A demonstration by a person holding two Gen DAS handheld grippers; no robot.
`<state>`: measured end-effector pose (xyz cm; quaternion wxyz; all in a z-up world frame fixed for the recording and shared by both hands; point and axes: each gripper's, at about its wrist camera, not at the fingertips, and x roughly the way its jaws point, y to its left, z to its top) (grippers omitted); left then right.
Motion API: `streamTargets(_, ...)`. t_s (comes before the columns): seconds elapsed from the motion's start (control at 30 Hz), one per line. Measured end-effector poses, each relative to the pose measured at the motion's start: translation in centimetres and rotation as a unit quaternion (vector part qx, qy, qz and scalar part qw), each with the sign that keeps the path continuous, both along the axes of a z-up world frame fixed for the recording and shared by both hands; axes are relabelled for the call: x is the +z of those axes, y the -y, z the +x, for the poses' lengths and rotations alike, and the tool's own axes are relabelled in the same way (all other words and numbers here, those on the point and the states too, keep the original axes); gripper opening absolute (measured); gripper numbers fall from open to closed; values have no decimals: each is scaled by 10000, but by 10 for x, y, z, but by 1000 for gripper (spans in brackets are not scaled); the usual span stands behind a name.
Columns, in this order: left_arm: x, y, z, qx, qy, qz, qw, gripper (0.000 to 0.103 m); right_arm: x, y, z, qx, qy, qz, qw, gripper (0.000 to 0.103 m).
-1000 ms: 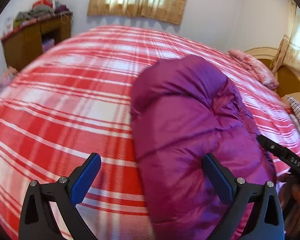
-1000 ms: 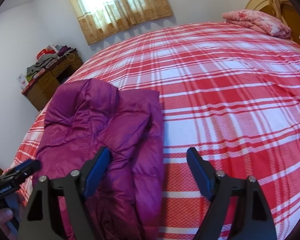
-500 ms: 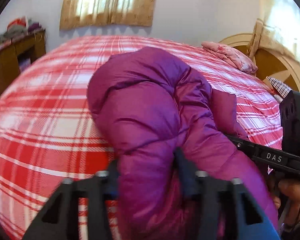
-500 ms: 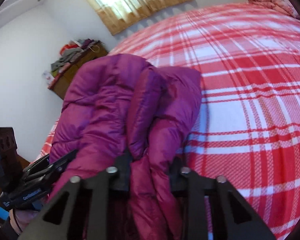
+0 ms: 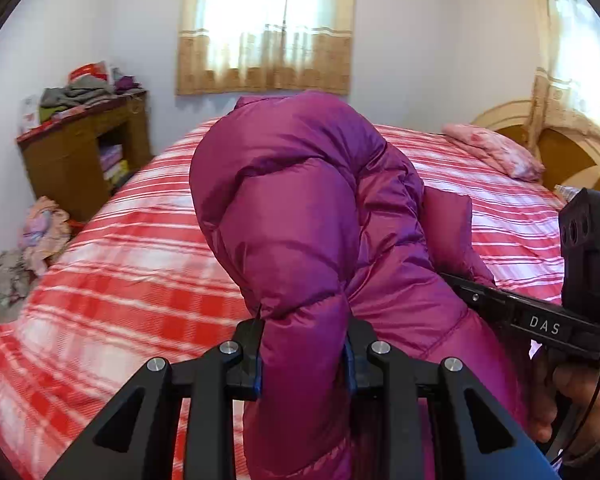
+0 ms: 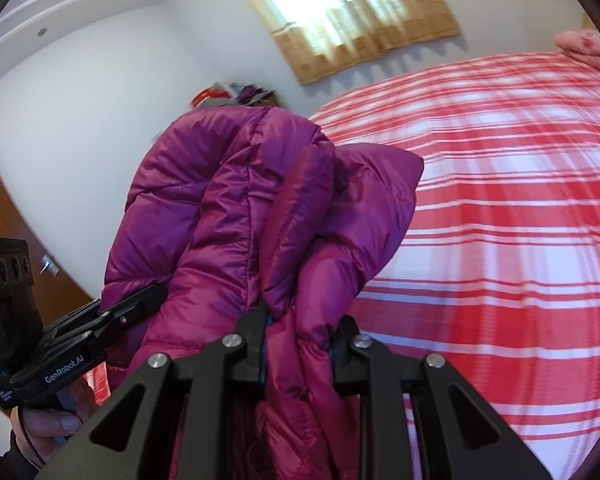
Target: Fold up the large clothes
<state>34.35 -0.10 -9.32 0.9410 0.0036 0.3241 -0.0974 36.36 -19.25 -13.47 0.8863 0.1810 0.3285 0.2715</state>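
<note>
A folded purple puffer jacket point(image 5: 300, 216) is lifted off the red and white plaid bed point(image 5: 132, 264). My left gripper point(image 5: 304, 356) is shut on the jacket's near edge. My right gripper point(image 6: 298, 344) is shut on the jacket point(image 6: 228, 216) too, on its right side. The jacket bulges up in front of both cameras and hides much of the bed behind it. The right gripper's body shows at the right of the left wrist view point(image 5: 540, 320). The left gripper's body shows at the lower left of the right wrist view point(image 6: 72, 352).
A wooden cabinet point(image 5: 84, 152) piled with clothes stands by the far left wall. Loose clothes point(image 5: 32, 248) lie on the floor beside the bed. A pink pillow point(image 5: 496, 152) rests by the headboard point(image 5: 560, 148). A curtained window point(image 5: 268, 28) is on the far wall.
Both grippers were open above the jacket lying flat. They closed on its near edge and lifted it off the bed, and it now hangs higher and bunched.
</note>
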Motion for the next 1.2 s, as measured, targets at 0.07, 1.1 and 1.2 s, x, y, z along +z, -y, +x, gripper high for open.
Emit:
streamTargets(0.07,0,-20,-6,169,-18,34,9998,29,2,-22,3,193,-1,-38,9998,23)
streamTargets(1.1,-50,-126,-14,972,-520,-107,9938,29,-49,-128,75,992,-533,-414,9928,23)
streamTargets(1.2,-51,-126,-15,973,-538,-113,9937,29,-53,-128,73,995,-557,-417,9926,23)
